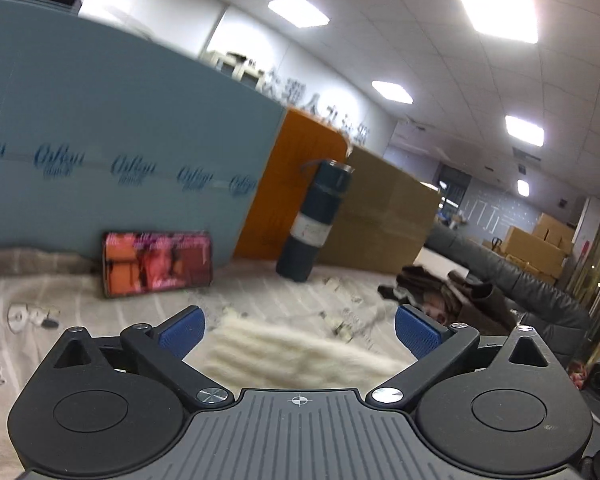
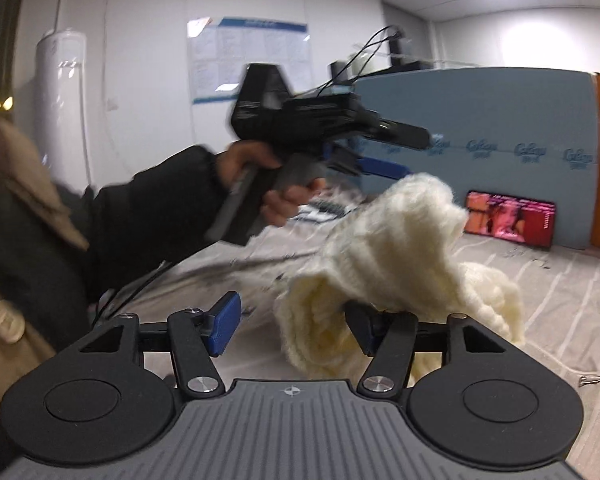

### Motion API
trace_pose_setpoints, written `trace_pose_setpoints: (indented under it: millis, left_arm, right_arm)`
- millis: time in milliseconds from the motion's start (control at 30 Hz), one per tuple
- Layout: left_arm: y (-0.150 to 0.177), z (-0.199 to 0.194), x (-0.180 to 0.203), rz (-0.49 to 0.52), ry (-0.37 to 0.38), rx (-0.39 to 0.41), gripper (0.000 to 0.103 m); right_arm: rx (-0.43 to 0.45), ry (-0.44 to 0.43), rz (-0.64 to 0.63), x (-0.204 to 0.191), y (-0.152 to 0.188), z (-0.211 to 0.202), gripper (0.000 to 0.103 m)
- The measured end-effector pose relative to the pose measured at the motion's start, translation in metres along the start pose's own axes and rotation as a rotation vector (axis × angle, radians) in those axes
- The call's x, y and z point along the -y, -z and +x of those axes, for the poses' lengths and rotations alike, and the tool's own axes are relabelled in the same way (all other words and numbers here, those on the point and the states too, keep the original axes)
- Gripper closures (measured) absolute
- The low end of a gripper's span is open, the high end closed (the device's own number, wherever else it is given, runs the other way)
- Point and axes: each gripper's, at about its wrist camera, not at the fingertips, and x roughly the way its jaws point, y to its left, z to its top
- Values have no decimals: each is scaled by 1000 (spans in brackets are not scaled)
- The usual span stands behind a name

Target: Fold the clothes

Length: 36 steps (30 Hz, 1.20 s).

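A cream knitted garment point(image 2: 400, 256) hangs bunched in mid-air over the striped bed sheet point(image 2: 560, 312). Part of it drapes over the right finger of my right gripper point(image 2: 296, 324), whose jaws stand wide apart. My left gripper point(image 2: 380, 160), held in a hand with a black sleeve, is above and behind the garment's top edge; whether it touches the knit is hidden there. In the left wrist view my left gripper point(image 1: 298, 330) is open, with the cream knit point(image 1: 300, 348) lying blurred just below and between its fingers.
A phone point(image 1: 158, 262) with a lit screen leans against a blue-grey panel point(image 1: 120, 140). A dark flask point(image 1: 314, 222) stands by an orange panel and a cardboard box point(image 1: 380, 216). A brown garment point(image 1: 452, 296) lies at the bed's right, near a dark sofa.
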Motion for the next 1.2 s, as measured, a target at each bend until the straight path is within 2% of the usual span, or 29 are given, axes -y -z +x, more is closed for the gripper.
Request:
trace_pose_setpoints:
  millis: [67,100,167,200,333,467,533,633,700,733,800,900,967,1033,1100,1200]
  left_arm:
    - [6,1,-9,-41,73,-6,5]
    - [9,1,-11,-44,114,-4,34]
    - [15,-10,-6,3,141,22,76]
    - [18,-16,-2,33,147,39,78]
    - [30,-56,11,118,155,125,79]
    - [52,-105,13,107,116,163,78]
    - [64,-126,11,81,87,157,78]
    - [83,-147,12,42,35,126,77]
    - [91,-163,9,15,11,107,75]
    - [95,-171,7,2,0,98,72]
    - [99,-186,3,-14,-27,96,52]
    - [92,-206,1,-19,-73,175,32]
    - [82,-210,-1,-17,-107,227,19]
    - [67,-199,-3,-18,-173,229,18]
    - [53,-177,-7,-9,-221,180,18]
    - [39,-132,-16,26,-249,42,18]
  right_arm:
    - [-20,-10,-4,-2,-1,2,58]
    - [-27,-14,-2,-2,-1,2,61]
    - [-45,-24,3,-2,-1,2,71]
    - [-60,-26,0,-2,-2,3,72]
    - [-113,-14,-29,-5,-5,10,73]
    - [-155,-12,-35,-12,0,11,69]
    - [-165,-33,-7,-13,3,8,53]
    - [-172,-61,33,-11,5,1,41]
    - [-171,-64,58,-9,5,-6,37]
    - [-165,-62,76,-7,5,-11,34]
    - [-148,-54,118,0,6,-21,32]
    - [-80,-38,204,16,8,-37,30]
    - [-7,-40,297,32,10,-47,29]
    - [37,9,399,49,12,-49,26]
    - [43,97,487,63,14,-43,26]
    - [29,203,616,80,18,-30,28]
